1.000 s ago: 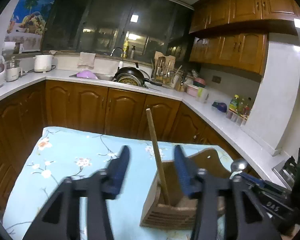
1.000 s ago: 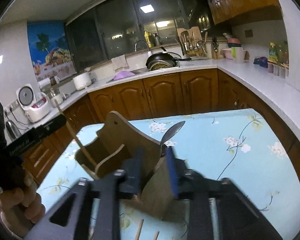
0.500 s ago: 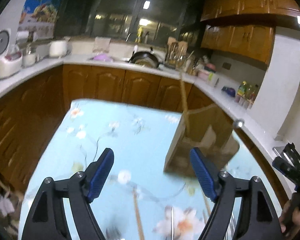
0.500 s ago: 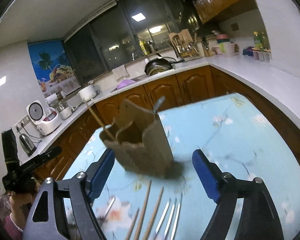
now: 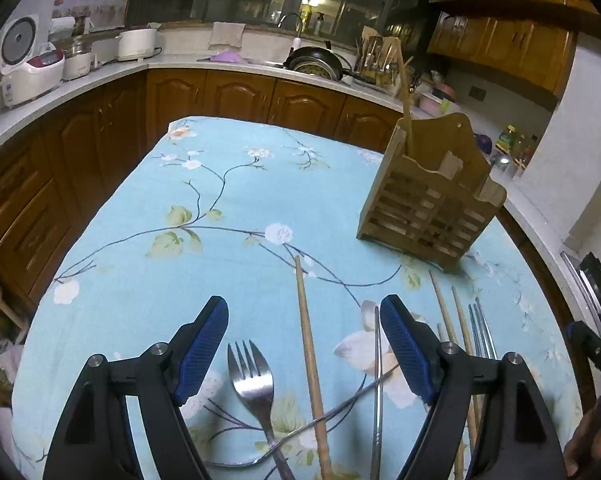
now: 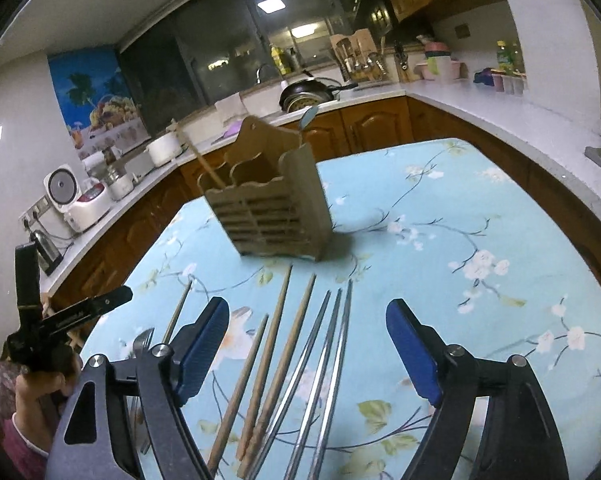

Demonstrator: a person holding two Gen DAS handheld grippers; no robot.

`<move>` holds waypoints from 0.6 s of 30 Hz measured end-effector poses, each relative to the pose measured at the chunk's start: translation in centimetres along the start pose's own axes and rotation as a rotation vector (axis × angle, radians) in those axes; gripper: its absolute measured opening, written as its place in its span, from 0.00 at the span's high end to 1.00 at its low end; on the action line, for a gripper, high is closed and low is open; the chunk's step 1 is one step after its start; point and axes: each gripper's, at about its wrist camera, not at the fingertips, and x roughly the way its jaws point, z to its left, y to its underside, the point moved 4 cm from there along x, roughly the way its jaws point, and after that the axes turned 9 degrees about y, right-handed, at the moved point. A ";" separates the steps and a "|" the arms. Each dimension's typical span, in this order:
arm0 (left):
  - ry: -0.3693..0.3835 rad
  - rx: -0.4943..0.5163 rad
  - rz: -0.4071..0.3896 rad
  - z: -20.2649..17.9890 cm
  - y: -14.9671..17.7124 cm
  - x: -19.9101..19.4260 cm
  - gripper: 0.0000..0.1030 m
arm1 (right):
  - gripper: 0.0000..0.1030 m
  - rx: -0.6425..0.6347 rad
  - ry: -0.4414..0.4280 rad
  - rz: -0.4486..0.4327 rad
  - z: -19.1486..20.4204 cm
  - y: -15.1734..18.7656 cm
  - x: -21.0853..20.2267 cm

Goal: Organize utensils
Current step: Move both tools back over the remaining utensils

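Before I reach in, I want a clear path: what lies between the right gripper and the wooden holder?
In the right wrist view, wooden chopsticks and metal chopsticks lie on the tablecloth between the right gripper and wooden holder.

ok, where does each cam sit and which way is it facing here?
Left wrist: on the left gripper, looking forward and down the table at the fork and a wooden chopstick; own open fingers in view, the other gripper at the right edge.
Right wrist: on the right gripper, facing the same way over the wooden and metal chopsticks; own open fingers, plus the left gripper and hand at far left.
Shared: wooden utensil holder, floral tablecloth, kitchen counter.
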 end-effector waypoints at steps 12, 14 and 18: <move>-0.024 -0.006 0.040 0.8 0.4 0.6 0.24 | 0.21 -0.045 -0.016 0.044 2.7 0.7 2.7; -0.029 -0.002 0.052 0.8 0.6 1.3 0.24 | 0.24 -0.052 -0.016 0.049 3.2 0.6 3.2; -0.035 0.022 0.087 0.7 0.1 2.9 0.26 | 0.41 -0.067 -0.009 0.082 4.1 0.4 5.0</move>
